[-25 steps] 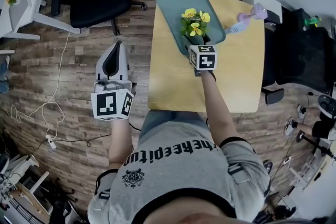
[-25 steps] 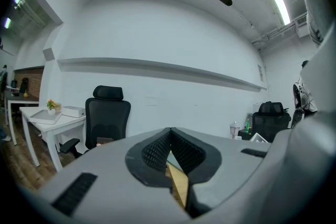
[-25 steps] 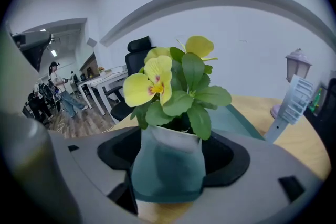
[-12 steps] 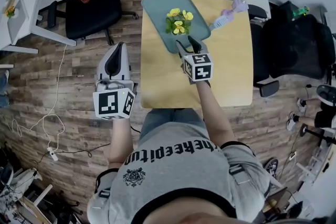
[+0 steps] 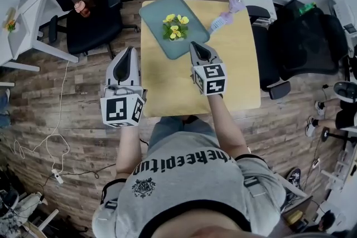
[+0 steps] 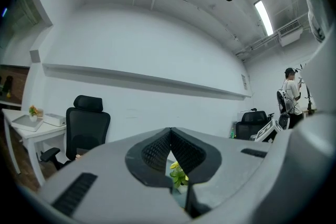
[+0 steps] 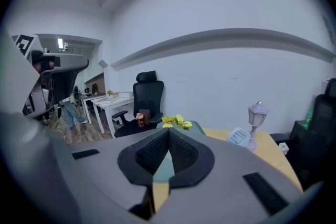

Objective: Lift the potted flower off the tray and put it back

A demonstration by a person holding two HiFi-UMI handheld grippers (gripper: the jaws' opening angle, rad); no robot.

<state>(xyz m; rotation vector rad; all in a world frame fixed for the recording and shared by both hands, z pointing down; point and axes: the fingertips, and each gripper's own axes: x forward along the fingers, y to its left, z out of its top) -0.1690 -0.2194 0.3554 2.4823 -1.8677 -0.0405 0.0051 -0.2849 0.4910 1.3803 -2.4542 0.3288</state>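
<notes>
The potted flower (image 5: 174, 27), with yellow blooms and green leaves, stands on the grey-green tray (image 5: 156, 11) at the far side of the wooden table (image 5: 234, 75). My right gripper (image 5: 195, 45) hovers over the table just short of the tray's near edge, shut with nothing between its fingers. The right gripper view shows the flower (image 7: 177, 121) and tray (image 7: 195, 125) beyond the closed right gripper (image 7: 169, 130). My left gripper (image 5: 130, 51) is off the table's left side over the floor, shut and empty. In the left gripper view the flower (image 6: 178, 174) peeks under the left gripper's (image 6: 170, 130) tips.
A small purple lamp (image 5: 233, 5) and a pale fan-like item (image 5: 216, 24) sit right of the tray. Black office chairs stand at the left (image 5: 83, 3) and right (image 5: 290, 42) of the table. A white desk (image 5: 22, 14) is at far left. A person (image 6: 290, 97) stands in the distance.
My right gripper let go of the flower pot, drew back and up from the tray, and its jaws closed empty. The flower stays on the tray. The left gripper shifted slightly up.
</notes>
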